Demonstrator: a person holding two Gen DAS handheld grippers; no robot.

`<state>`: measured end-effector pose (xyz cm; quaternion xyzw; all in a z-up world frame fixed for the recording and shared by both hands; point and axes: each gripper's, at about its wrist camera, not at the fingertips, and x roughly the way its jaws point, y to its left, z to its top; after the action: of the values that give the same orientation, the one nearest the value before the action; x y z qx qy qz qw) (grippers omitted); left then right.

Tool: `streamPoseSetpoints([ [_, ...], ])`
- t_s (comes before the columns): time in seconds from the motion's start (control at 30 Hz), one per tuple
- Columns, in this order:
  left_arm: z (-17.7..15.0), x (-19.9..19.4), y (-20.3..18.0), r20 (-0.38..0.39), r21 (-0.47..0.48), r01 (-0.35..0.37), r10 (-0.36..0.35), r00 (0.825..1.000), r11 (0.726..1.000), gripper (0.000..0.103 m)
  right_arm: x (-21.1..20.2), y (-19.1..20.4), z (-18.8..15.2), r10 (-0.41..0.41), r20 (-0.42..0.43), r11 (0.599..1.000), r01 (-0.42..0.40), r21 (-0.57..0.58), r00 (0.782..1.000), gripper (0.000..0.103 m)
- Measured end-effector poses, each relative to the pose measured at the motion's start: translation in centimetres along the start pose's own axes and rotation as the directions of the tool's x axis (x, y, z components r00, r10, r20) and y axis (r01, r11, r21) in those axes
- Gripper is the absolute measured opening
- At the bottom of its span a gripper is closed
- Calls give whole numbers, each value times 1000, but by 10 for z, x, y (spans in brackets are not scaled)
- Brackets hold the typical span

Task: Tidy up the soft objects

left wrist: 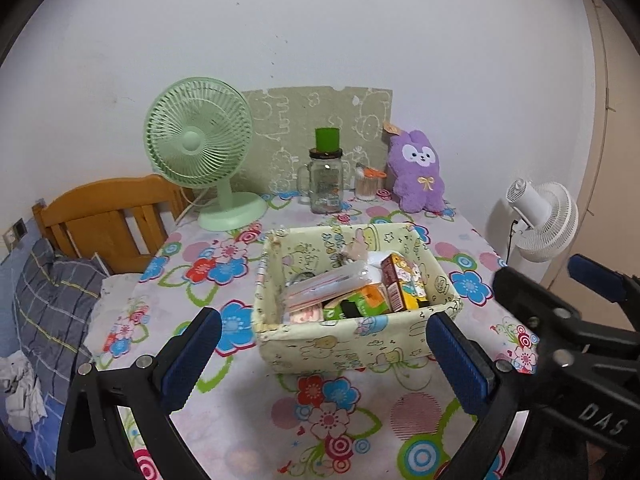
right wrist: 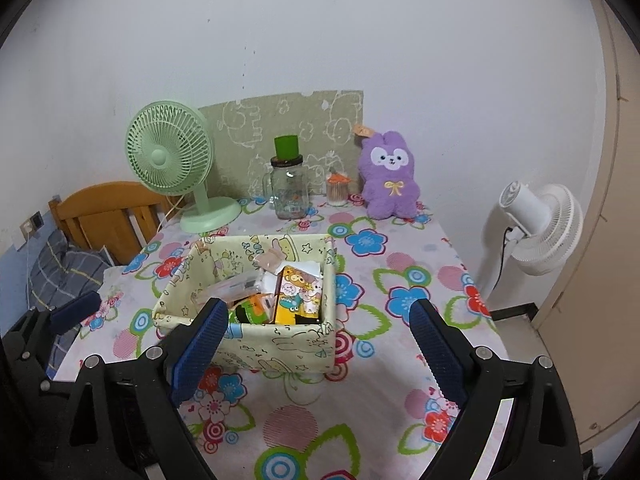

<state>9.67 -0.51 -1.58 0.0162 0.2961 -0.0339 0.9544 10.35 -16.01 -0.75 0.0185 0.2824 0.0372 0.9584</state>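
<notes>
Right now both sets of tongs hang over the near edge of the bench point(left wrist: 256, 416) with nothing in them: the left tongs point(left wrist: 324, 354) stand wide apart on either side of the fabric box point(left wrist: 344, 346) as that camera sees it, and the right tongs point(right wrist: 318, 350) are likewise spread wide, holding nothing. The soft thing the task most likely means, the purple plush rabbit point(right wrist: 390, 178), sits upright at the far end against the wall, well apart from both tongs and beyond the box. Reaching it looks like the risky part. The box lies straight between the tongs and the toy, so a low reach could shove it or catch its floppy rim. Just beside the rabbit stand a small cup of cotton swabs point(right wrist: 337, 190) and a glass jar point(right wrist: 289, 192) with a green cup point(right wrist: 286, 147) perched on its lid; a wide-open finger swinging in could tip either, and the jar could break. The plush may also squash and slip out of a shallow pinch. And the box is already crowded with cartons point(right wrist: 300, 292) and packets, so a toy dropped on top might roll off, while the green fan point(right wrist: 168, 148) stands close on the left
</notes>
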Motion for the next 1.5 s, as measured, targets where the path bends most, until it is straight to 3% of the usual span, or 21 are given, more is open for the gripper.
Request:
streamPoseSetpoints([
  [0.37, -12, -48, 11, 69, -13, -22, 22, 997, 1000, 103, -58, -10, -13, -63, 117, 998, 65, -17, 991, 101],
  [0.77, -23, -95, 11, 158, -29, -18, 22, 987, 999, 103, -97, -13, -29, -80, 167, 996, 86, -27, 983, 102],
  [1.5, -27, -104, 10, 187, -35, -10, 16, 982, 999, 103, -110, -18, -35, -48, 205, 999, 45, 15, 978, 102],
])
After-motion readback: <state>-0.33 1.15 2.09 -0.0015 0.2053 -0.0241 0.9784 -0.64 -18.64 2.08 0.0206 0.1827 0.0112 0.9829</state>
